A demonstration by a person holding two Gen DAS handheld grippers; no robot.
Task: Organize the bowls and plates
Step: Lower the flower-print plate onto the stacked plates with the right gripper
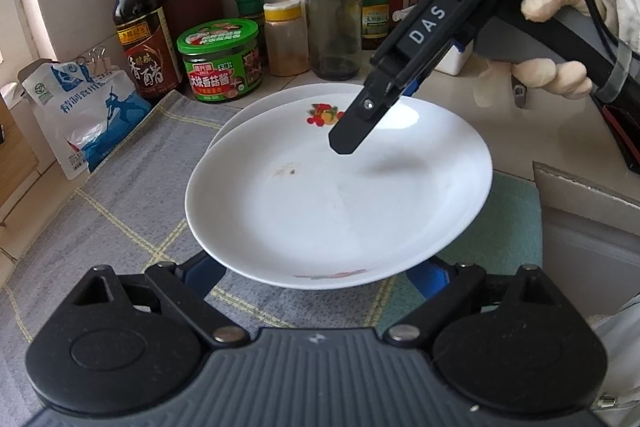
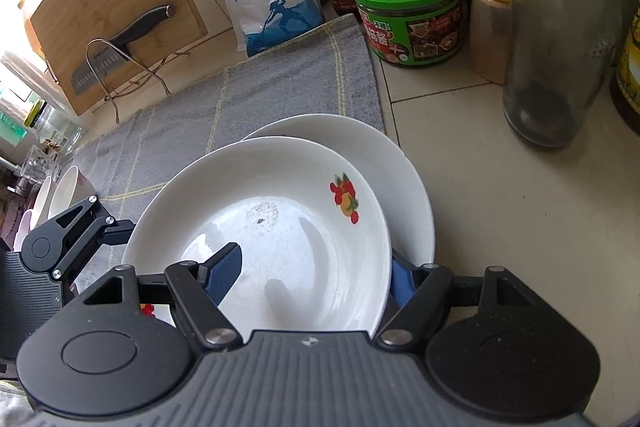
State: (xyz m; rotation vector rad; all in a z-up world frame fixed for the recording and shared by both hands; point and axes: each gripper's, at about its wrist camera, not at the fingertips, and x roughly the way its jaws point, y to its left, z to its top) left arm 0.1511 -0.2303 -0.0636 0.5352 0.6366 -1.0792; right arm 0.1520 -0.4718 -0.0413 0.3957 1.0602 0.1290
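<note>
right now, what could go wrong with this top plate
The white fruit-print top plate lies tilted over the white lower plate, so it could slip and chip. The right gripper has its jaws astride its rim, and a clear glass bottle stands nearby; a swing might topple it.

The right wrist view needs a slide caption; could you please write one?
Right tongs straddle the rim of a fruit-patterned white plate overlapping a second plate on a grey cloth.
</note>
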